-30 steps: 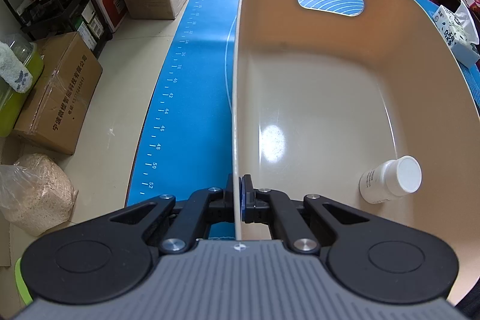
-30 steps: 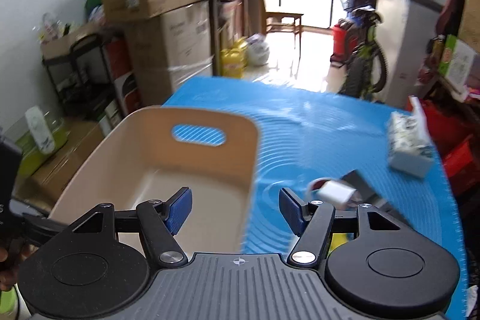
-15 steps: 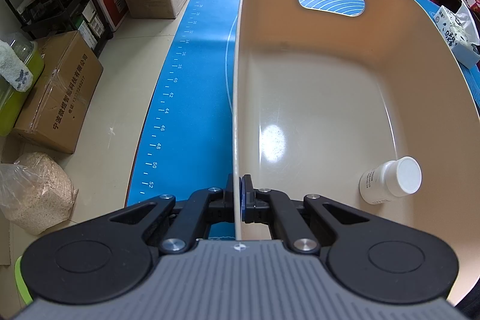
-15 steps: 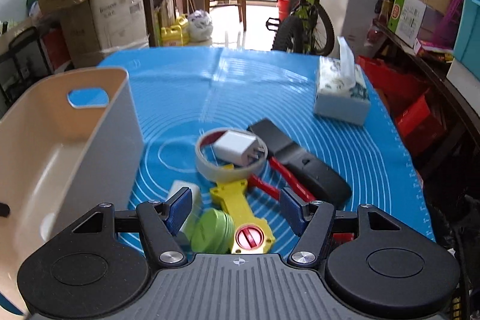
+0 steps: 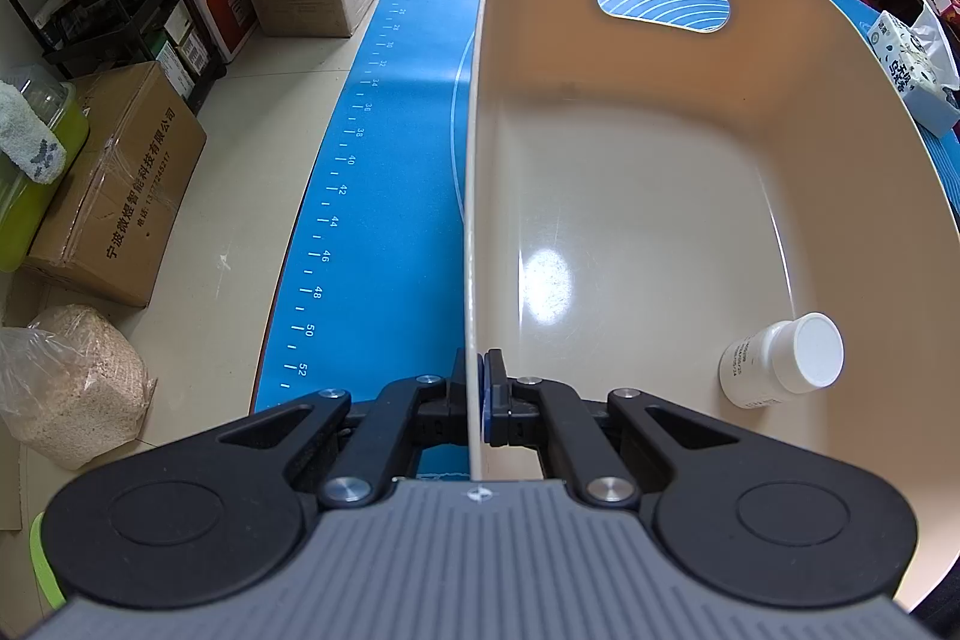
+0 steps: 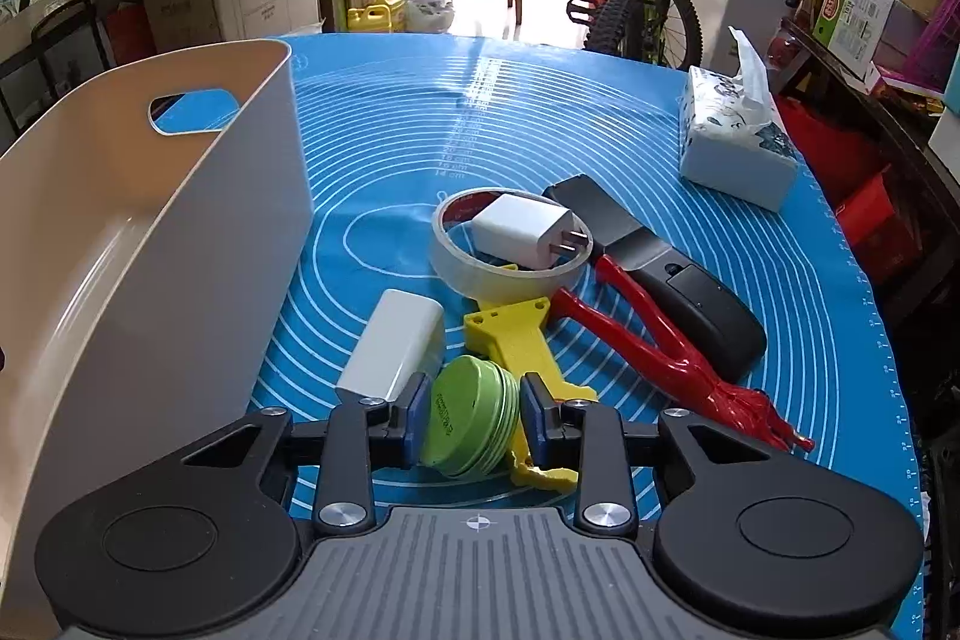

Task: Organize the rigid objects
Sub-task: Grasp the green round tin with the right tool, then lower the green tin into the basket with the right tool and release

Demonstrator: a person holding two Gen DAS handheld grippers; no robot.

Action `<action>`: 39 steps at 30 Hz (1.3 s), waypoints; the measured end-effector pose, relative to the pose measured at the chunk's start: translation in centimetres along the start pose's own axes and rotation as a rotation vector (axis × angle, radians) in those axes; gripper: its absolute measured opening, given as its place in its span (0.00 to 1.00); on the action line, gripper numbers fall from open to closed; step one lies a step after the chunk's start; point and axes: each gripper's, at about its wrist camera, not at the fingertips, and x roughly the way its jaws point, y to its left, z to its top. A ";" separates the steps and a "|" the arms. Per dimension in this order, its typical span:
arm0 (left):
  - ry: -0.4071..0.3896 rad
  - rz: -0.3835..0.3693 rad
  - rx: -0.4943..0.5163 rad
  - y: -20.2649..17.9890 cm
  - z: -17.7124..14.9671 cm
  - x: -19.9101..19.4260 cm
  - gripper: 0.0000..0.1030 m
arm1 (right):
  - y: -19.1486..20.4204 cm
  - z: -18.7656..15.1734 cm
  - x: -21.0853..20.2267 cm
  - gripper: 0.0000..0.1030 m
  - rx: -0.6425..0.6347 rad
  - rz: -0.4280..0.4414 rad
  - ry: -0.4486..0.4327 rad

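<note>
In the left wrist view, we see our left gripper at bottom centre clamped on the near left wall of the beige bin, one finger on each side of the thin rim. The bin fills the right of the frame on the blue mat covering the counter. A white pill bottle lies on its side in the bin's lower right corner.

In the right wrist view, we see our right gripper at lower centre with its blue pads closed against both sides of a green round tin standing on edge. The tin rests against a yellow plastic tool. Just left lies a white rectangular block. Above, at mid-frame, a tape roll holds a white charger plug. Right of these lie red-handled pliers and a black scraper. The bin occupies the left, and a tissue box sits at upper right.
</note>
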 end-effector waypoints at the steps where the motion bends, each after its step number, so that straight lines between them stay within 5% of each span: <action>1: 0.000 0.000 -0.001 0.0 0.0 0.0 0.04 | 0.0 -0.1 0.1 0.32 0.007 0.008 0.004; 15: 0.000 -0.001 -0.002 0.0 0.0 0.0 0.04 | 0.8 1.1 -3.8 0.27 -0.009 -0.042 -0.121; 25: 0.000 -0.001 -0.001 0.0 0.0 0.0 0.04 | 5.3 5.0 -8.9 0.27 -0.065 0.068 -0.260; 32: -0.001 -0.001 -0.002 0.0 0.0 0.0 0.04 | 11.7 6.3 -8.0 0.27 -0.151 0.181 -0.234; 39: -0.007 -0.007 -0.003 0.0 -0.1 -0.1 0.03 | 16.7 5.2 -5.0 0.27 -0.217 0.214 -0.112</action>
